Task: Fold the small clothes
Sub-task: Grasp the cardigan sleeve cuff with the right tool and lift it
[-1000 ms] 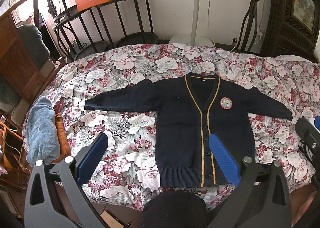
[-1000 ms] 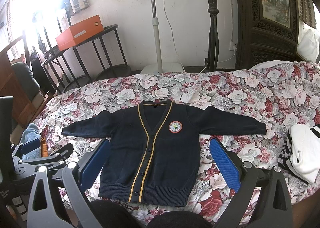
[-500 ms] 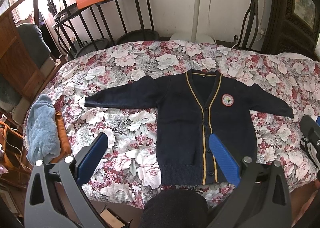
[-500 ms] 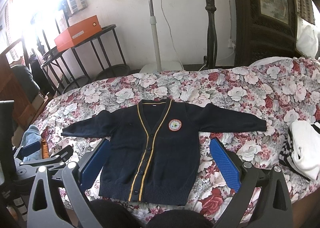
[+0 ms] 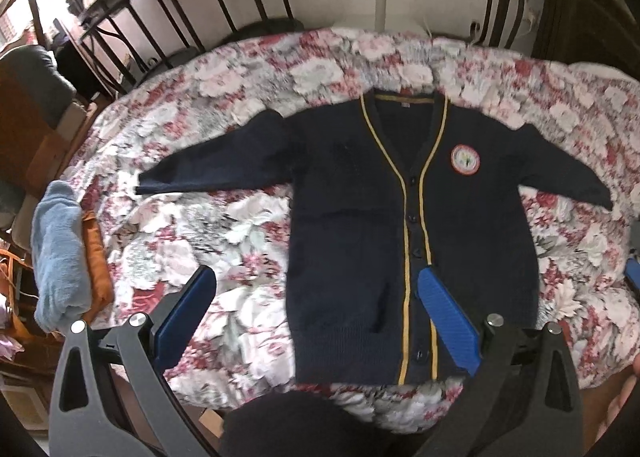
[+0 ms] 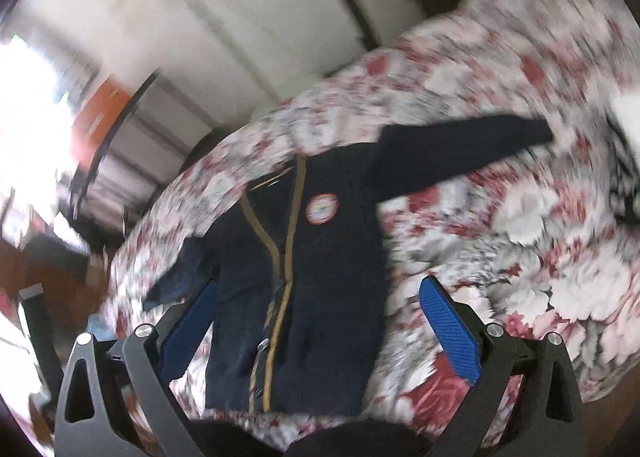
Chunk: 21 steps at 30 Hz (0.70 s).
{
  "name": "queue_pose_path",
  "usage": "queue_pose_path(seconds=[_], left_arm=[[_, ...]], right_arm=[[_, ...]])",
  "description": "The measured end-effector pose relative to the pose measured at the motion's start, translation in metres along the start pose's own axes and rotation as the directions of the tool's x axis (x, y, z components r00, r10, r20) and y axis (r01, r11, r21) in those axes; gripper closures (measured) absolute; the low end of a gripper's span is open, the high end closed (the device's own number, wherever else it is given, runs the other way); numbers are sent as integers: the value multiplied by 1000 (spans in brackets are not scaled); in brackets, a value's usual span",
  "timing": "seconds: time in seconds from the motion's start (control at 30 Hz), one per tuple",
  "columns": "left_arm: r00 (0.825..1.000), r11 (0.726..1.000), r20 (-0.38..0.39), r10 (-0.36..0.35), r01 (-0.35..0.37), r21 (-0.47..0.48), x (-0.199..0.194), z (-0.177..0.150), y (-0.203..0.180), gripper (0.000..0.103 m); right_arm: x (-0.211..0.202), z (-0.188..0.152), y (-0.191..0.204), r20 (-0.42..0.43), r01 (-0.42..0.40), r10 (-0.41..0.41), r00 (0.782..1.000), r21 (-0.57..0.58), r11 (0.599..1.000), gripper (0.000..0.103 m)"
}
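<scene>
Left wrist view, contents by size. Floral bedspread [image 5: 240, 225]: red, pink and white roses, covering the whole work surface; also in the right wrist view [image 6: 500, 217], heavily blurred. Navy cardigan [image 5: 352, 217]: laid flat, face up, at the middle of the bedspread, both sleeves spread outward, hem toward the camera, yellow piping along the buttoned front; in the right wrist view [image 6: 320, 277] it appears tilted. Black metal racks [image 5: 168, 13]: behind the bed, against the wall. Pale blue towel [image 5: 58, 257]: at the bed's left edge, well apart from the cardigan. Left gripper [image 5: 316, 313]: blue-padded fingers wide apart, holding nothing, above the cardigan's hem. Right gripper [image 6: 318, 325]: fingers likewise spread, empty, over the cardigan's lower half. Round badge [image 5: 465, 159]: white with red rim, on the cardigan's chest.
</scene>
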<state>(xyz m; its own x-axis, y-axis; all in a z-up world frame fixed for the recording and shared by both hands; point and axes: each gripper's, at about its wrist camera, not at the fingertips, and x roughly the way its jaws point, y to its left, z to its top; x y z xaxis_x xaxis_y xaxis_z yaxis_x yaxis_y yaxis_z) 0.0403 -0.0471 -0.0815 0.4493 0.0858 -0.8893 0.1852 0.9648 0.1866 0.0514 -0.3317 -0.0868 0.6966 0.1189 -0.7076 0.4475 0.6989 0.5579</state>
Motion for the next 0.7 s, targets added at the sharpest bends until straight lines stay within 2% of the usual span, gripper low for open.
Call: queue_pose_path(seconds=[0.13,0.27,0.47,0.57,0.6,0.67,0.7], left_arm=[[998,1000,-61,-1,2,10,40,24,-34,5],[997,999,-80,10,-6,42,77,48,-76,5],[994,997,-113,-3,12,80,128,74,-131,5],[993,994,-119,2,11,108,159,69,-149,5],[990,992,-135,26,-8,128,174,64,-154,5],[978,989,-202,50,-19,150,193,60,-158,5],[974,991,-225,16,14,133,198,63,-157,5]], right_arm=[[8,15,-63,70,-47,34,997,194,980,5],[19,42,-115,140,-72,26,990,330,941,12],[47,80,-192,223,-134,16,975,525,841,21],[62,96,-217,241,-136,-4,970,561,816,29],[66,101,-222,244,-134,-9,970,565,814,33],[73,109,-227,245,-121,-23,969,554,823,34],[79,113,-228,242,-101,-42,969,547,831,34]])
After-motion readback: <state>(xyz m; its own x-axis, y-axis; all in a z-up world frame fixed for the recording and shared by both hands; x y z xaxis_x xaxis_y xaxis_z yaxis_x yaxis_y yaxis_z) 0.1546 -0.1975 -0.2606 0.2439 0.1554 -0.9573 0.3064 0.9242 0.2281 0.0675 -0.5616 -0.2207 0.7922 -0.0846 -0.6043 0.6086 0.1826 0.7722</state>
